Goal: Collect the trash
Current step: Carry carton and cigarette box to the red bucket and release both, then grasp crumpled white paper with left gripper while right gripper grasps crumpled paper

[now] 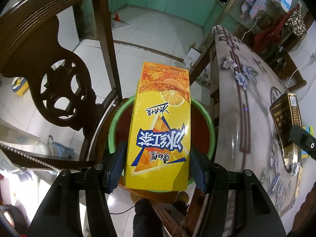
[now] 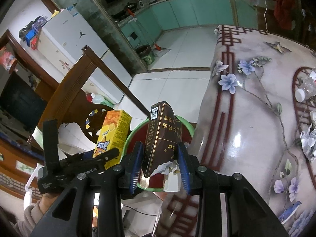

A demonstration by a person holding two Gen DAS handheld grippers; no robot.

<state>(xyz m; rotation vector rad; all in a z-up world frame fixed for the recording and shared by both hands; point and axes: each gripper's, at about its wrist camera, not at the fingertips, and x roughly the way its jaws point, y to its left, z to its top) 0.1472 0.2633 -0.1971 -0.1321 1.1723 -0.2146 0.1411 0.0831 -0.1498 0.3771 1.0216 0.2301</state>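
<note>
Left gripper [image 1: 158, 169] clamps a yellow drink carton [image 1: 160, 130] above the green bin [image 1: 212, 130]; right gripper [image 2: 160, 165] clamps a brown cigarette pack [image 2: 160, 138] (torn); neither dropped; crumpled foil [image 2: 309, 144] remains on table [image 2: 246, 138].

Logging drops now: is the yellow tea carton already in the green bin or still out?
Out. The yellow tea carton is clamped in the left gripper, held above the green bin, whose rim shows around it.

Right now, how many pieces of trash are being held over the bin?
2: yellow tea carton in the left hand-held gripper; brown cigarette pack in the right hand-held gripper. Both above the green bin.
</note>
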